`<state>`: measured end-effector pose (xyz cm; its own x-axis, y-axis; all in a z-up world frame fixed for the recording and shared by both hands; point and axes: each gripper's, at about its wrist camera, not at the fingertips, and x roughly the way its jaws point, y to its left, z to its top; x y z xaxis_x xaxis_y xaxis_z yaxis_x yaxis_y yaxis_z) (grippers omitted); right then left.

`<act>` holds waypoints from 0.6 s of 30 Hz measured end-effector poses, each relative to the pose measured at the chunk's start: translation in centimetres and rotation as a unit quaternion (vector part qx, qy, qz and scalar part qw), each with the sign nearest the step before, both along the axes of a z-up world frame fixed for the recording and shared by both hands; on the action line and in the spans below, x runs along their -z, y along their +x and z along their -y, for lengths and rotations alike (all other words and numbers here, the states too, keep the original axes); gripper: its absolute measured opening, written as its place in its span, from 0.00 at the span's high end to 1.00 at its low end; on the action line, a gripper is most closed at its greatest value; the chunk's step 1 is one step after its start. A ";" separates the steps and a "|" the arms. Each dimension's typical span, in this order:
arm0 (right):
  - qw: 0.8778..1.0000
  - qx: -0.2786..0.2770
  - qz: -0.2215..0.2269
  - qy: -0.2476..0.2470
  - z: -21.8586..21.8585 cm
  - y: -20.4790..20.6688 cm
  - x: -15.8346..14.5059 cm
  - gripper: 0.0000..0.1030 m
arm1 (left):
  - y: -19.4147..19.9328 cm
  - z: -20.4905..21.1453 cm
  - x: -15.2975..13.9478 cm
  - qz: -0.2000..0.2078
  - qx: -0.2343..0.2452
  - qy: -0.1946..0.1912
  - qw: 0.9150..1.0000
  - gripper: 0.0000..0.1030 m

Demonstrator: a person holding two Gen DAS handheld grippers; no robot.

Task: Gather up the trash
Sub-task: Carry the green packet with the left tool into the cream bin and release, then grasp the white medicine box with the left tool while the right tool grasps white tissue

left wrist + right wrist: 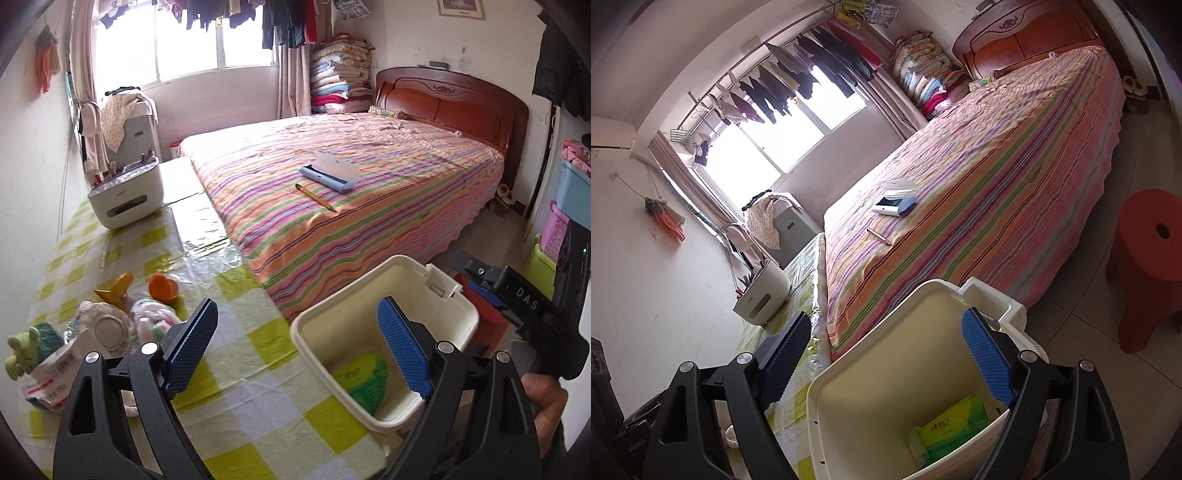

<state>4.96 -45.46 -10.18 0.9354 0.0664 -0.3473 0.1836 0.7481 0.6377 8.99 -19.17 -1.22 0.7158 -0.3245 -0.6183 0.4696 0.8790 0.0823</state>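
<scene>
Plainly, what mattered was that the remaining trash lay to the left of our left gripper (297,354), while the bin (321,319) sat to its right at the worktop (258,369) edge. A heap of litter (107,325) rested on the checked cloth just beside the left finger: a crumpled wrapper, a pale round piece, and farther off an orange peel (162,288). We judged the left hand the nearer one, needing a swing leftward and down. Its fingers (194,343) stood spread and held nothing. Our right gripper (886,365) hung over the bin's open mouth, fingers likewise apart and unloaded, with a green packet (951,424) already lying at the bottom below them. The heap had no clear long axis, so we expected a top-down pinch on the wrapper to serve.
</scene>
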 end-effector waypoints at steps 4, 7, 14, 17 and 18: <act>1.000 -0.018 -0.004 -0.014 -1.8 1.0 -0.3 0.21 | 0.9 -4.3 -0.3 0.024 -0.033 0.038 0.998 0.15; 0.999 -0.028 -0.008 -0.021 -3.2 1.8 -0.4 0.21 | 1.5 -7.8 -0.7 0.028 -0.056 0.043 0.997 0.15; 0.998 -0.058 -0.016 -0.033 -6.4 3.5 -0.6 0.21 | 2.6 -15.7 -1.8 0.021 -0.108 0.018 0.994 0.15; 0.996 -0.076 -0.019 -0.040 -8.0 4.3 -0.8 0.21 | 2.8 -18.2 -1.8 0.020 -0.131 0.018 0.991 0.15; 0.996 -0.082 -0.018 -0.043 -8.5 4.5 -0.8 0.21 | 2.9 -18.9 -1.7 0.016 -0.138 0.018 0.990 0.15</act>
